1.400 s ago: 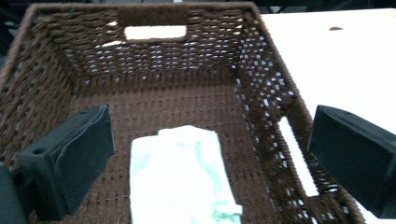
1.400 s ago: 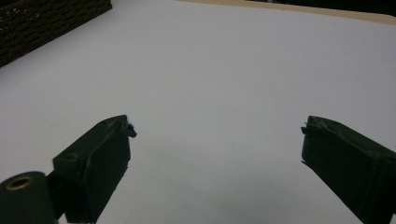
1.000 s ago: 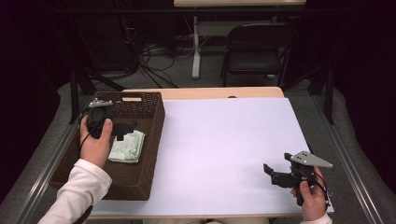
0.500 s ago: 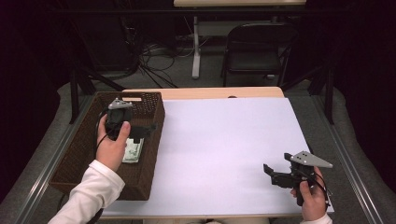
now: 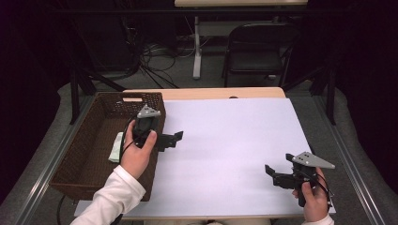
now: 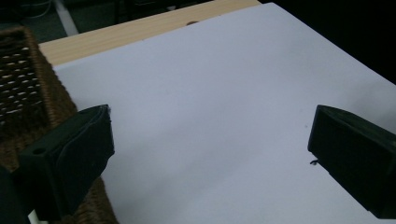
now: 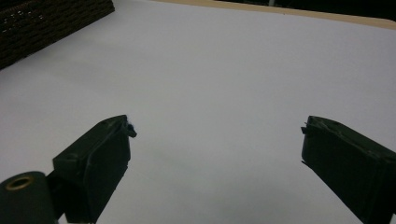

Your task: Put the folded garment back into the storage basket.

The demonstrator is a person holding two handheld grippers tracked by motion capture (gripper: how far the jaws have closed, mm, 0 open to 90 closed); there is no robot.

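A basket (image 5: 89,154) sits at the table's (image 5: 234,154) left edge with a folded cloth (image 5: 115,147) inside; beyond the far edge stands a chair (image 5: 260,51).

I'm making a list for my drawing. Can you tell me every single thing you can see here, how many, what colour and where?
basket: 1, dark brown woven, left edge of the table
folded cloth: 1, pale green-white, lying inside the basket
white sheet: 1, white, covering most of the table top
table: 1, light wood, strip showing along the far edge
folding chair: 1, black, on the floor behind the table
cables: a tangle, black, on the floor behind the table
left gripper: 1, black, fingers open, just past the basket's right wall, above the sheet
right gripper: 1, black, fingers open, near right corner
hands: 2, one on each gripper
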